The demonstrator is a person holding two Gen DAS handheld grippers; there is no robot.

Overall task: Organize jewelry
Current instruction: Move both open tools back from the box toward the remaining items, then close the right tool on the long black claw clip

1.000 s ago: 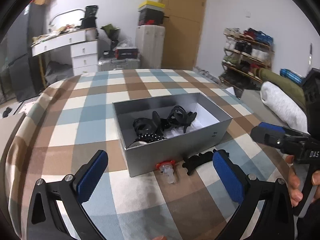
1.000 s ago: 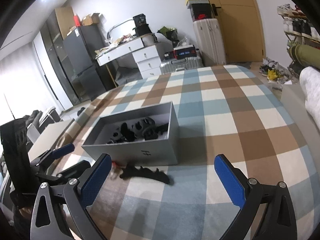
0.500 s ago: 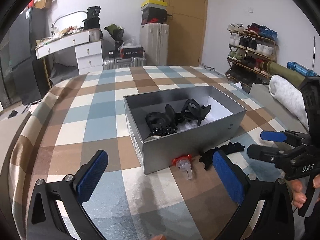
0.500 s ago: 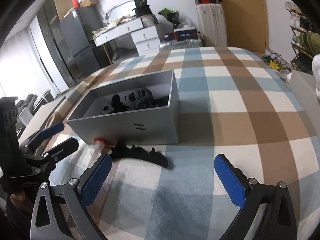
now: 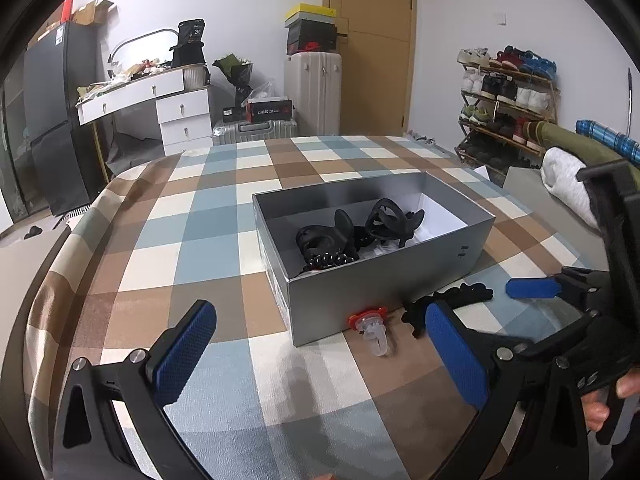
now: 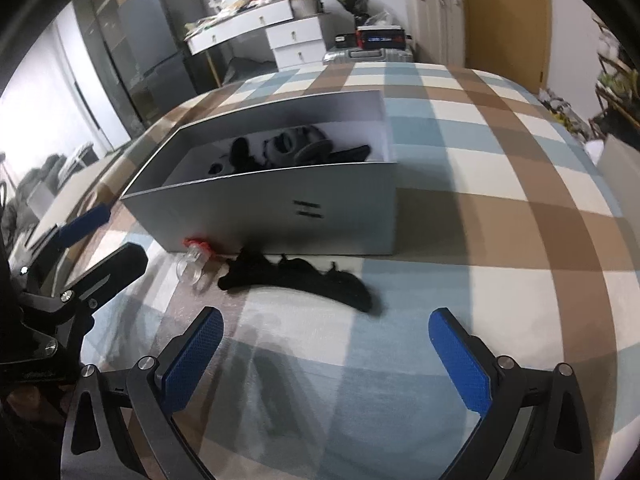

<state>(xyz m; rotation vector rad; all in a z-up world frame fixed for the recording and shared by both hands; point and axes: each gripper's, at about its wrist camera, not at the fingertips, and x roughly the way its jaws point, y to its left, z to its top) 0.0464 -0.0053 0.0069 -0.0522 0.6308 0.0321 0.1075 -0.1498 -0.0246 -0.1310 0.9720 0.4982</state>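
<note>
A grey open box point(image 5: 384, 292) point(image 6: 280, 200) sits on the checkered cloth and holds several black hair clips point(image 5: 352, 236) point(image 6: 288, 148). In front of it lie a clear clip with a red end point(image 5: 370, 326) point(image 6: 194, 260) and a long black clip point(image 5: 452, 300) point(image 6: 296, 280). My left gripper point(image 5: 320, 356) is open and empty, short of the box. My right gripper point(image 6: 324, 352) is open and empty, low and just short of the long black clip; it also shows in the left wrist view point(image 5: 532, 290).
The checkered cloth point(image 5: 200, 240) covers a table. Behind it stand a white dresser point(image 5: 160, 108), suitcases point(image 5: 312, 96), a door and a shoe rack point(image 5: 504, 96). The left gripper shows at the left edge of the right wrist view point(image 6: 80, 240).
My right gripper has moved forward and down toward the long black clip and the box. My left gripper has shifted so the box sits further right in its view. Both stay open.
</note>
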